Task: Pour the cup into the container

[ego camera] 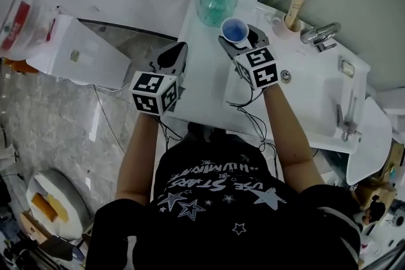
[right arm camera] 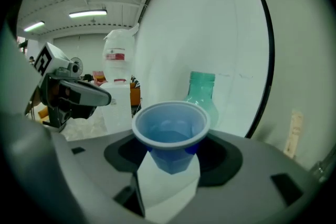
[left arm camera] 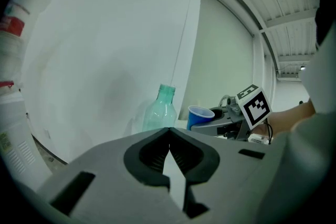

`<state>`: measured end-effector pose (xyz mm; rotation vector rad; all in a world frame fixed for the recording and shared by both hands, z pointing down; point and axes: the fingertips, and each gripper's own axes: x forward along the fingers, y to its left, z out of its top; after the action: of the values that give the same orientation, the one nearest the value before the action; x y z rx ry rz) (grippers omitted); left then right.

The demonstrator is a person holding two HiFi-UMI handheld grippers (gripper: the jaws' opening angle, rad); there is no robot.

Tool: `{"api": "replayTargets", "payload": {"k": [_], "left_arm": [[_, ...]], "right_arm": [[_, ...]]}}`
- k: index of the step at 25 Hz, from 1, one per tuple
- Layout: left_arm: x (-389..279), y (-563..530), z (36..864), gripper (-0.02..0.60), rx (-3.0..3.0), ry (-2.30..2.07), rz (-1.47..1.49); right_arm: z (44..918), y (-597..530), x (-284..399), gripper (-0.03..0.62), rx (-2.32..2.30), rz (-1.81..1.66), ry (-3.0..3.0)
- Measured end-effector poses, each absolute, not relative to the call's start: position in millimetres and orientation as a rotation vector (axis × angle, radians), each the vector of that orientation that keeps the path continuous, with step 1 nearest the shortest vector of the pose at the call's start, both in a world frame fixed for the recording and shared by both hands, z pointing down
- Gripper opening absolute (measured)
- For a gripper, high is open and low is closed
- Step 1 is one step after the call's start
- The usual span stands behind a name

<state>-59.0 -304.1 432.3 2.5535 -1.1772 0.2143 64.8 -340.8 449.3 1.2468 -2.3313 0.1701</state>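
One blue cup (right arm camera: 170, 134) clamped in right tool (ego camera: 241, 40); jug label (right arm camera: 116, 55) unreadable.

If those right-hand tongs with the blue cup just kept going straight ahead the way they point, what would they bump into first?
Most likely the green bottle, which stands straight beyond the blue cup held in the right tongs. How near it is I can't tell.

Left grey two-jaw gripper (ego camera: 172, 59) (left arm camera: 169, 134) out in front on a bare left arm (ego camera: 135, 155), jaws pressed together, nothing between. Right grey two-jaw gripper (ego camera: 242, 39) (right arm camera: 170, 159) farther forward on a straight right arm (ego camera: 293, 142), jaws hugging a small blue plastic cup (right arm camera: 170, 131) (ego camera: 234, 29), held upright.
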Motion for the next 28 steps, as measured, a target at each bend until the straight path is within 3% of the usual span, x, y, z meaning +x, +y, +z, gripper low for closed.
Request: {"api": "replayTargets", "payload": {"k": [28], "left_arm": [[-89,-307,513,0.011,2.443,-1.088,0.325]], "right_arm": [[564,-341,13,0.279,1.187,0.276,-2.365]]}}
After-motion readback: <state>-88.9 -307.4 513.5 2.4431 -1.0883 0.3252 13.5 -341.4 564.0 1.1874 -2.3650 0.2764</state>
